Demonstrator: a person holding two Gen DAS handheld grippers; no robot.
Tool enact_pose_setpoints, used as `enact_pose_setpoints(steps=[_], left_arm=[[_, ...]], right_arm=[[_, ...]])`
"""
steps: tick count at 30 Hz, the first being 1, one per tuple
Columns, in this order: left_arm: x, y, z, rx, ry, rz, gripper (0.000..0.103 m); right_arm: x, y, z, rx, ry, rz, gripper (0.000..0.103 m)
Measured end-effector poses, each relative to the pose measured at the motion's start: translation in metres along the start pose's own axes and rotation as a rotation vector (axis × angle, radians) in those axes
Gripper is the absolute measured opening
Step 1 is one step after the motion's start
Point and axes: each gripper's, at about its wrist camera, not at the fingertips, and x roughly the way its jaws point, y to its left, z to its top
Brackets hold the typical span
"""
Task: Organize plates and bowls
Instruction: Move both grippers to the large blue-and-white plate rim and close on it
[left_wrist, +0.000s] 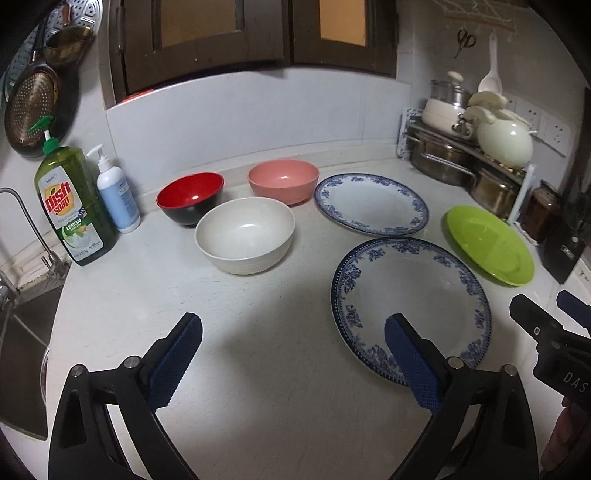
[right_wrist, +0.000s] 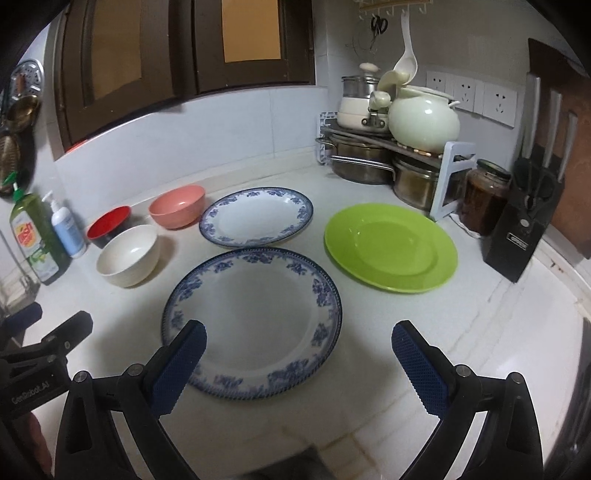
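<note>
Both grippers hang above the counter (right_wrist: 424, 332) and hold nothing. The left gripper (left_wrist: 291, 354) has its jaws spread wide. Between these jaws there is only bare counter. The right finger (left_wrist: 410, 363) of this gripper stands over the near rim of the near plate (left_wrist: 410, 306), a white plate with a blue flower border; I cannot tell if it touches the rim.

Ahead of the left jaws stands the white bowl (left_wrist: 245, 234). Behind it, further from the jaws, are the red bowl (left_wrist: 190, 197) and the pink bowl (left_wrist: 283, 181), each apart from the others. To the right of the pink bowl lies the far plate (left_wrist: 371, 203), also blue and white. The green plate (left_wrist: 489, 245) lies far to the right, beyond the near plate.

The right gripper (right_wrist: 299, 358) also has its jaws spread wide. The near plate (right_wrist: 251, 323) lies ahead and a little left of these jaws, and the left finger (right_wrist: 181, 363) covers its near left rim. The green plate (right_wrist: 391, 247) is ahead to the right, the far plate (right_wrist: 256, 216) is straight ahead behind the near plate. No plate touches another. The three bowls are in a group far to the left of these jaws.

A soap bottle (left_wrist: 75, 206) stands at the left by the sink (left_wrist: 26, 332), and pots (right_wrist: 373, 162) stand in the back corner.
</note>
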Motion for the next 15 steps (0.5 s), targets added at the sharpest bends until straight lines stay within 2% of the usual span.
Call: enact_pose_setpoints(steps=[3, 6, 15], left_arm=[[0.011, -0.005, 0.003, 0.005, 0.002, 0.017, 0.100], [0.028, -0.011, 0.007, 0.007, 0.020, 0.019, 0.094], [0.079, -0.028, 0.014, 0.009, 0.090, -0.012, 0.078]], right_arm=[[0.018, -0.005, 0.004, 0.009, 0.018, 0.021, 0.102], [0.037, -0.009, 0.007, -0.008, 0.044, 0.034, 0.101], [0.089, -0.022, 0.013, 0.003, 0.119, 0.052, 0.085]])
